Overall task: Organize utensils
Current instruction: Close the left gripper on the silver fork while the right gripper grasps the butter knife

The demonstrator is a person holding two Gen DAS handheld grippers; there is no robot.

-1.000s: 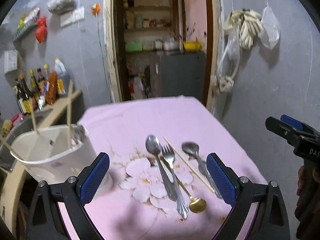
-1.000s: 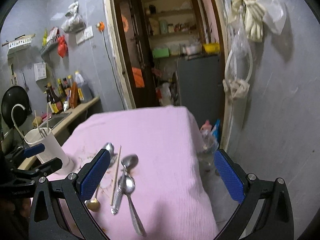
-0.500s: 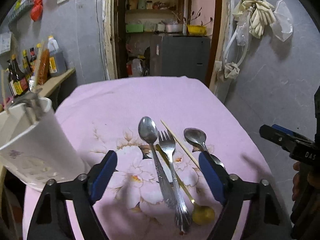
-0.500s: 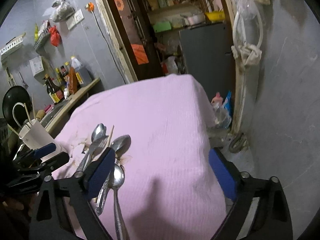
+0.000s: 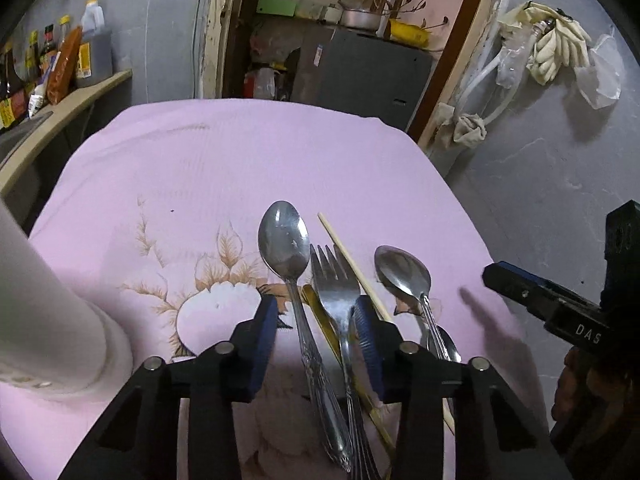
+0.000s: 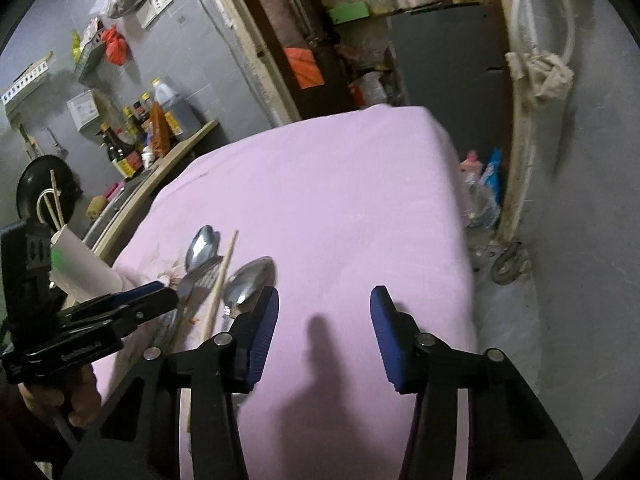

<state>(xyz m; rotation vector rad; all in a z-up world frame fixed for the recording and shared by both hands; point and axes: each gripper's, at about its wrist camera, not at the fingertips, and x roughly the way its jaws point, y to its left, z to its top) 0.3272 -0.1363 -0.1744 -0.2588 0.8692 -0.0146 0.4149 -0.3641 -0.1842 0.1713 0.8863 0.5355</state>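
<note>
Several utensils lie on the pink tablecloth (image 5: pixel 240 168): a large steel spoon (image 5: pixel 286 244), a fork (image 5: pixel 334 284), a gold-handled utensil under them (image 5: pixel 320 316), a wooden chopstick (image 5: pixel 352 264) and a second spoon (image 5: pixel 404 276). My left gripper (image 5: pixel 316 340) is low over them, open, its blue pads either side of the spoon and fork handles. My right gripper (image 6: pixel 324 332) is open and empty over bare cloth, just right of the second spoon (image 6: pixel 250 282). The white utensil holder (image 5: pixel 44 320) stands at the left.
A counter with sauce bottles (image 6: pixel 136 140) runs along the left wall. The table's right edge drops to the floor by a grey wall (image 5: pixel 560 160). A doorway with shelves and a grey cabinet (image 5: pixel 360 72) lies beyond the table.
My left gripper moved down and forward onto the utensils and its jaws narrowed around the spoon and fork handles. My right gripper dropped closer to the cloth and narrowed too.
</note>
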